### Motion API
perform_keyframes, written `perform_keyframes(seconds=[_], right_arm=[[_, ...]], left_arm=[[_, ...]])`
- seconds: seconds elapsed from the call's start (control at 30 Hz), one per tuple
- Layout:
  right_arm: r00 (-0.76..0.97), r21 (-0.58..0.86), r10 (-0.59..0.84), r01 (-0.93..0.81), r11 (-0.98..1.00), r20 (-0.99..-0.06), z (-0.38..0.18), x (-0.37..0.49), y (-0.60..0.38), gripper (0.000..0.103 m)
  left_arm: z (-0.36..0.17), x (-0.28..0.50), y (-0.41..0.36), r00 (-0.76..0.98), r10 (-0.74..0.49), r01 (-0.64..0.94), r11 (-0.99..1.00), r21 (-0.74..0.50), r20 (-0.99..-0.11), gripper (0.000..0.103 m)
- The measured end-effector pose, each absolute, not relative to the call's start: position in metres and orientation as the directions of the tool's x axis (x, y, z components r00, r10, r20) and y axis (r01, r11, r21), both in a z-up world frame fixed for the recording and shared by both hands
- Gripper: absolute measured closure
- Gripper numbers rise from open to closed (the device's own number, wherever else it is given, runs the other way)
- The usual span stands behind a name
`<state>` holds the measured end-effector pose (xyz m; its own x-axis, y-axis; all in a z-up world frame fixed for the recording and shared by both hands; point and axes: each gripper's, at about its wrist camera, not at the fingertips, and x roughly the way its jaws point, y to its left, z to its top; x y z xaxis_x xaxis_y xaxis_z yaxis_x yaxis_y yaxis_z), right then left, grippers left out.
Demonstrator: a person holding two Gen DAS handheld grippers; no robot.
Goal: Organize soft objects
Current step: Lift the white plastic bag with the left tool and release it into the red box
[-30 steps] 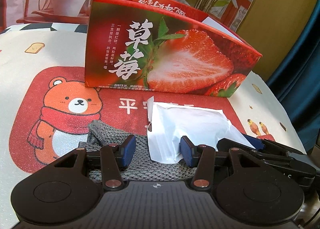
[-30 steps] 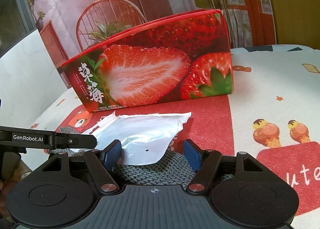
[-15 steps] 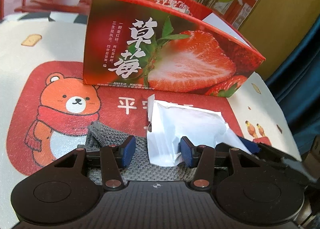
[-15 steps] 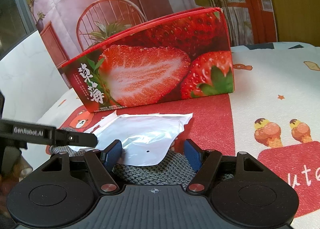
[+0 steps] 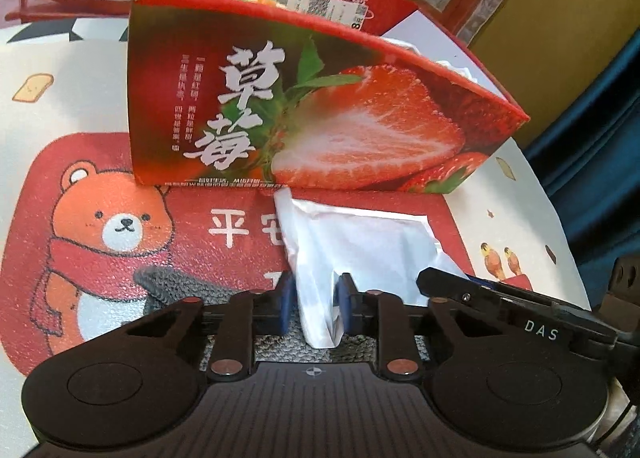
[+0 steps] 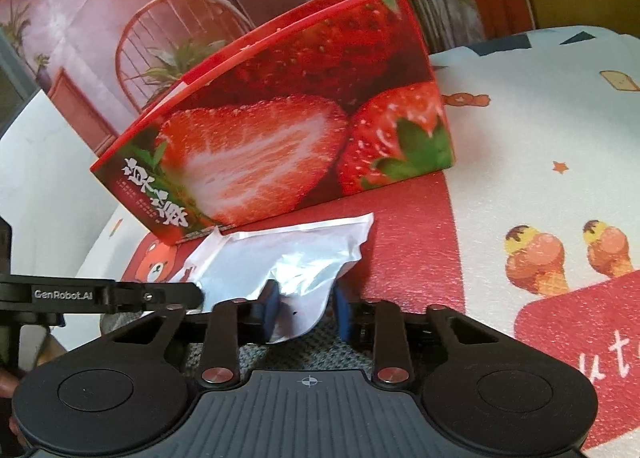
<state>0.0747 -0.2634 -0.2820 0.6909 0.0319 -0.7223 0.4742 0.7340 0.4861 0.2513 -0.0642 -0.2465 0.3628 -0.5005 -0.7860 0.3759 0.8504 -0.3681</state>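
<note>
A crumpled white plastic bag [image 5: 360, 242] lies on a grey knitted cloth [image 5: 168, 284] in front of the open red strawberry box [image 5: 320, 105]. My left gripper [image 5: 315, 300] is closing, and its blue pads pinch the bag's near left corner. The right wrist view shows the same bag [image 6: 296, 258] with my right gripper [image 6: 306, 308] closing on its near edge, and the bag is squeezed between the pads. The grey cloth [image 6: 320, 342] shows under the fingers. The box [image 6: 300, 145] stands just behind.
A cartoon-printed mat [image 5: 100, 225] covers the table [image 6: 540, 137]. Papers with a barcode label sit inside the box [image 5: 316, 5]. A dark blue curtain [image 5: 600, 137] hangs at the right, and potted plants stand behind. The other gripper's finger [image 6: 112, 294] reaches in from the left.
Both grippers' jaws have narrowed from wide apart onto the white bag, which now bunches up between the pads. Both views have moved closer to the box.
</note>
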Motion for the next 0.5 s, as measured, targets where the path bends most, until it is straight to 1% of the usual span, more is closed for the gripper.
perform_keyframes(seconds=[0.03, 0.07, 0.2, 0.23, 0.27, 0.37, 0.5], right_arm=[[0.693, 0.485, 0.029, 0.472, 0.736, -0.72, -0.28, 0.074, -0.263, 0.082], [0.697, 0.485, 0.028, 0.469, 0.738, -0.716, -0.278, 0.073, -0.262, 0.083], [0.716, 0.474, 0.011, 0.45, 0.757, -0.698, -0.264, 0.071, -0.255, 0.087], [0.722, 0.471, 0.006, 0.445, 0.762, -0.692, -0.26, 0.07, -0.255, 0.092], [0.726, 0.464, -0.003, 0.442, 0.768, -0.688, -0.256, 0.069, -0.253, 0.094], [0.737, 0.452, -0.009, 0.424, 0.784, -0.675, -0.245, 0.067, -0.251, 0.094], [0.753, 0.431, -0.022, 0.399, 0.809, -0.657, -0.231, 0.064, -0.245, 0.094]], left_arm=[[-0.244, 0.25, -0.064, 0.366, -0.505, 0.382, 0.847, -0.368, -0.782, 0.092], [-0.242, 0.249, -0.063, 0.366, -0.509, 0.388, 0.844, -0.369, -0.779, 0.094], [-0.234, 0.238, -0.064, 0.384, -0.507, 0.42, 0.84, -0.343, -0.772, 0.094], [-0.232, 0.235, -0.063, 0.388, -0.508, 0.422, 0.84, -0.342, -0.769, 0.094], [-0.232, 0.233, -0.062, 0.394, -0.512, 0.42, 0.839, -0.346, -0.763, 0.094], [-0.227, 0.226, -0.053, 0.415, -0.524, 0.411, 0.837, -0.361, -0.744, 0.097], [-0.212, 0.218, -0.045, 0.461, -0.535, 0.42, 0.834, -0.357, -0.708, 0.097]])
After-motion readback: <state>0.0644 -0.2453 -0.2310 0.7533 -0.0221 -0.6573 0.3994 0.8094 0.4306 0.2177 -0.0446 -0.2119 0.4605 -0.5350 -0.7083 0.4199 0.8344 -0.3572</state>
